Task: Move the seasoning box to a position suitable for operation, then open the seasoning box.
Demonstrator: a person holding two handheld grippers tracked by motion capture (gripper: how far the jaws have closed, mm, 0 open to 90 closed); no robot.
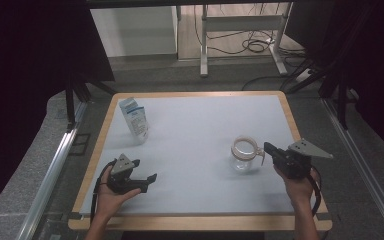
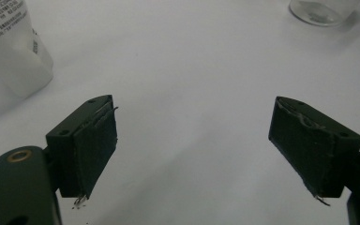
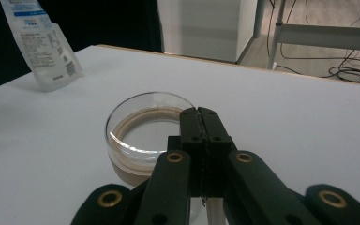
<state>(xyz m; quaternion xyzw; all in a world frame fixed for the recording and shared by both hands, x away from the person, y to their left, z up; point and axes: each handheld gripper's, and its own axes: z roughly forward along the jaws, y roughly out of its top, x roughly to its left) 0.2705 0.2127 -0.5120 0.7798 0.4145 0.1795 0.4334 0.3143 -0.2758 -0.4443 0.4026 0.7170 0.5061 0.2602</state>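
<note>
Right gripper [image 3: 200, 115] clamped on glass jar [image 3: 146, 133] rim; left gripper [image 2: 192, 145] open, empty; thin grip, jar may tip or slip if lifted.

I'm working in what looks like a lab or recording studio, not a home. My table [image 1: 195, 150] is a plain white board with a light wood edge, set on a frame of metal rails [image 1: 50, 170] that run along both sides. Black curtains [image 1: 25, 50] hang at left and right and shut the bench off from the room. Beyond the far edge I see a bare grey floor, the white metal legs of a desk [image 1: 240, 30], and loose black cables [image 1: 252, 45] lying coiled under it. A white cabinet [image 1: 132, 30] stands beside it
</note>
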